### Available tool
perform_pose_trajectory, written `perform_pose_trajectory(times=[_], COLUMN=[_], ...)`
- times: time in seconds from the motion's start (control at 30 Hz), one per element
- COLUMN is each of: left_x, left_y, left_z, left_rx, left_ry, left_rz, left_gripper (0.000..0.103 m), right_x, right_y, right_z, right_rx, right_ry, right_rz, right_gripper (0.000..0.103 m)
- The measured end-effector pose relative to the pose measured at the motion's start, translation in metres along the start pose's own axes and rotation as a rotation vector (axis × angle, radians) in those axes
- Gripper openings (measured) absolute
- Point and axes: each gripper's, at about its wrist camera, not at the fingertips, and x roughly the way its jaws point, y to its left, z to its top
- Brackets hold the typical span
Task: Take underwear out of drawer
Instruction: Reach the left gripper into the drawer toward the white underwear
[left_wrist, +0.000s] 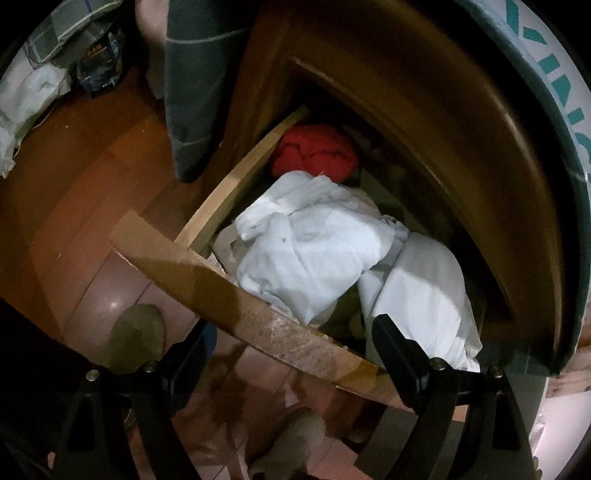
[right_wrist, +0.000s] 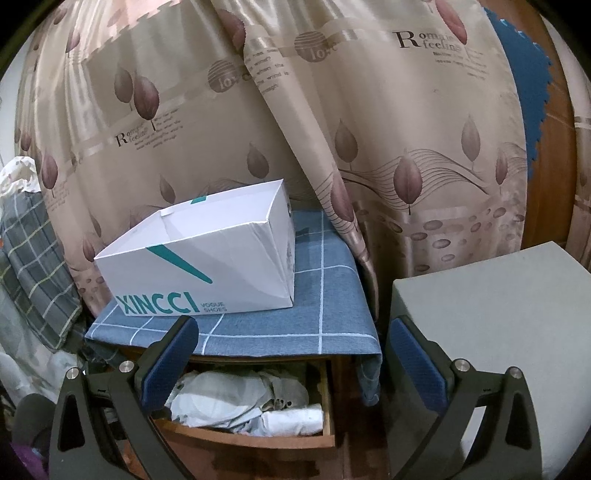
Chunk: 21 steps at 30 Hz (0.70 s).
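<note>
The left tool (left_wrist: 291, 354) hangs spread and empty over the pulled-out drawer (left_wrist: 236, 317), where crumpled white underwear (left_wrist: 314, 240) lies in front of a red garment (left_wrist: 314, 151). The right tool (right_wrist: 291, 365), also spread and empty, faces the shoe box (right_wrist: 207, 266) above the drawer.

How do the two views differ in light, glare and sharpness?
Left wrist view: dim, dark at the edges, a small glare spot on the floor, soft white clothes. Right wrist view: brighter, even light, sharp print on the shoe box, lines bent by fisheye.
</note>
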Motion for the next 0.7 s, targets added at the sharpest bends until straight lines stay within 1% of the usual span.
perform_pose_trajectory(times=[0.3, 0.5, 0.7], left_x=[-0.007, -0.011, -0.008], left_y=[0.010, 0.014, 0.030], left_z=[-0.007, -0.002, 0.004], left_rx=[0.019, 0.023, 0.020], left_ry=[0.047, 0.071, 0.108], left_rz=[-0.023, -0.026, -0.025], left_gripper=[0.090, 0.091, 0.091], right_x=[0.000, 0.000, 0.000], right_y=[-0.001, -0.002, -0.003], right_z=[0.000, -0.001, -0.001], right_rx=[0.003, 0.005, 0.012], right_ry=[0.003, 0.002, 0.001], right_rz=[0.001, 0.002, 0.002], right_gripper=[0.103, 0.103, 0.103])
